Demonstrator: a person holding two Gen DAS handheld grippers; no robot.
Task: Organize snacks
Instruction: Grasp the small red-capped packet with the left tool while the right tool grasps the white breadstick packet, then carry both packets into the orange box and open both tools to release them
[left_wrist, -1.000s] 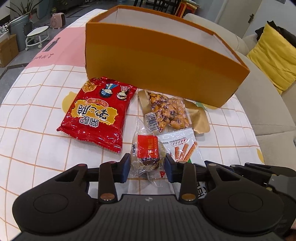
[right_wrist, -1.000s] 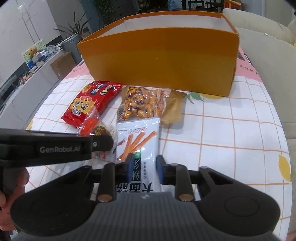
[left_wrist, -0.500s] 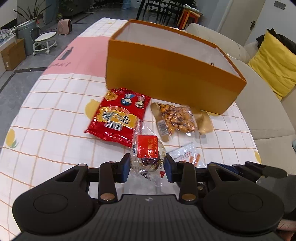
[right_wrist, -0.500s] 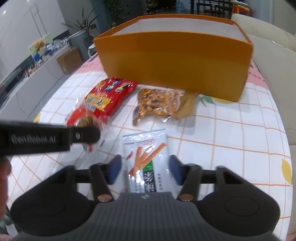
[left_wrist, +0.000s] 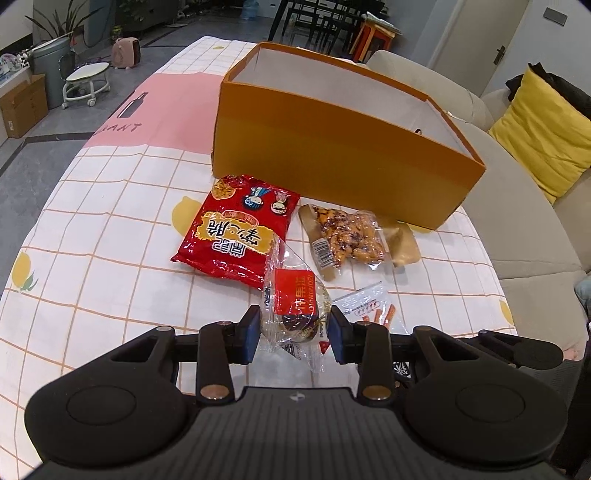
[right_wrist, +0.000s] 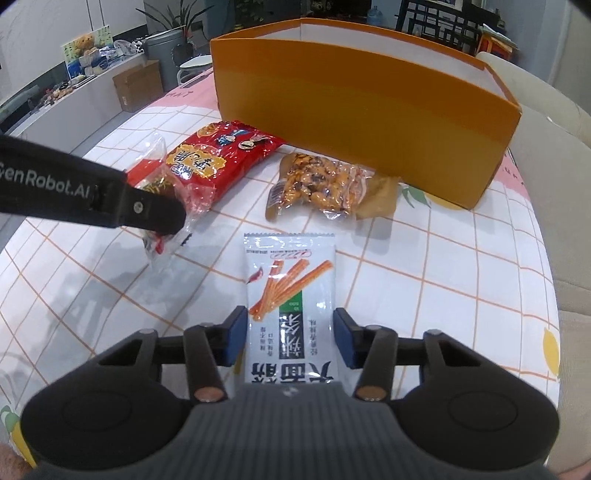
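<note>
Lifted since earlier: clear-wrapped pastry (left_wrist: 295, 310), left gripper (left_wrist: 293, 334) pinching it above the table (left_wrist: 92, 258). Right gripper (right_wrist: 290, 338) jaws, just closing, are flanking the spicy-strip packet (right_wrist: 290, 291), untouched. Risk: slick wrapper slipping before reaching the far orange box (left_wrist: 343, 147).

Beige sofa (left_wrist: 517, 206) w/ yellow cushion (left_wrist: 543, 129), grey floor (left_wrist: 33, 158), white stool (left_wrist: 86, 79)

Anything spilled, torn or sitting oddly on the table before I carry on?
Nothing spilled or torn. The nut bag lies skewed near the orange box. The right gripper's jaws, which just narrowed, straddle the white stick-snack packet with small gaps. The left gripper holds the clear-wrapped snack.
</note>
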